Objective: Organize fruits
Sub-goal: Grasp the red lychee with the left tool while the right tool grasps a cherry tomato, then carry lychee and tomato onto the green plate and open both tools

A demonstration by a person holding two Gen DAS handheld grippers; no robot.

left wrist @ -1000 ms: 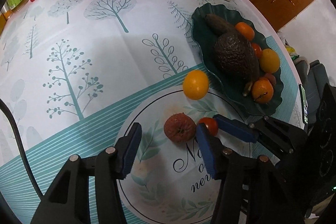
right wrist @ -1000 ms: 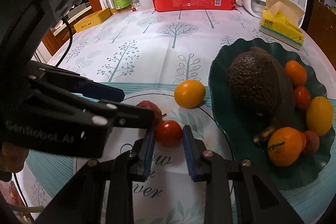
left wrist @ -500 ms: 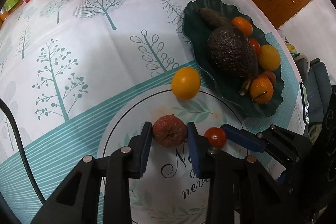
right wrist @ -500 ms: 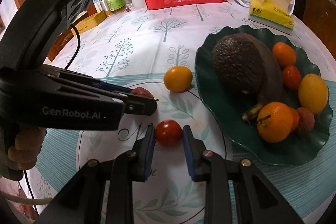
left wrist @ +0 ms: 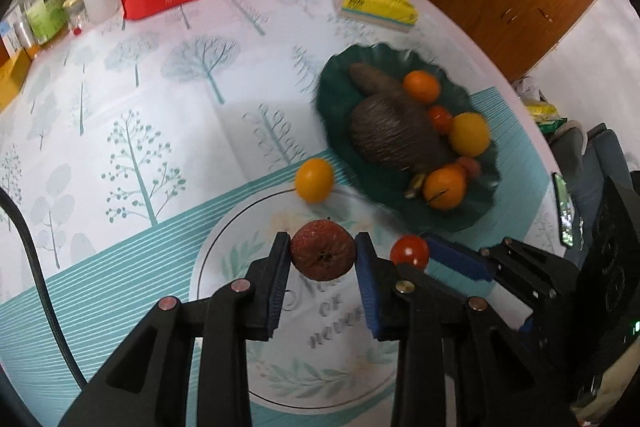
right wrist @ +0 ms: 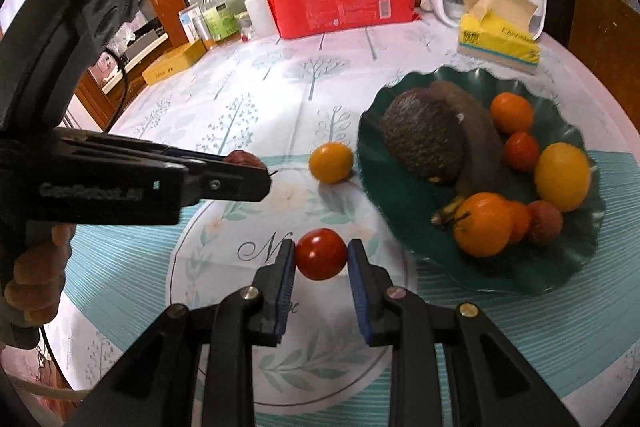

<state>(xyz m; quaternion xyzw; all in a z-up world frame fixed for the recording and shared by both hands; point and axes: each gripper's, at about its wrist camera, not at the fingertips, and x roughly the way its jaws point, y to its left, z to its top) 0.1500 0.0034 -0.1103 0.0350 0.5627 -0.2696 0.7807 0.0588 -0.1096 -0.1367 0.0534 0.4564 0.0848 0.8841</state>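
At the left, the left gripper (left wrist: 322,255) has its fingers closed narrow on the wrinkled reddish-brown fruit (left wrist: 322,255), pads pressing both sides; the fruit hangs above the printed round mat (left wrist: 224,251) on the counter (left wrist: 120,115). Its dimpled end faces the camera, so its short axis runs back along the fingers; it is near round, with no real long axis. Next comes the right gripper (right wrist: 321,259), fingers narrow on a small red tomato (right wrist: 321,254), also round and clear of the mat. An orange citrus (right wrist: 331,163) lies loose on the counter just beside the dark green dish (right wrist: 560,279), which already carries an avocado (right wrist: 424,139) and other fruit. Both pickups look done; the step in hand is the carry. The next move likely calls for swinging each fruit rightward over the dish's scalloped rim and lowering it into a free gap before releasing.
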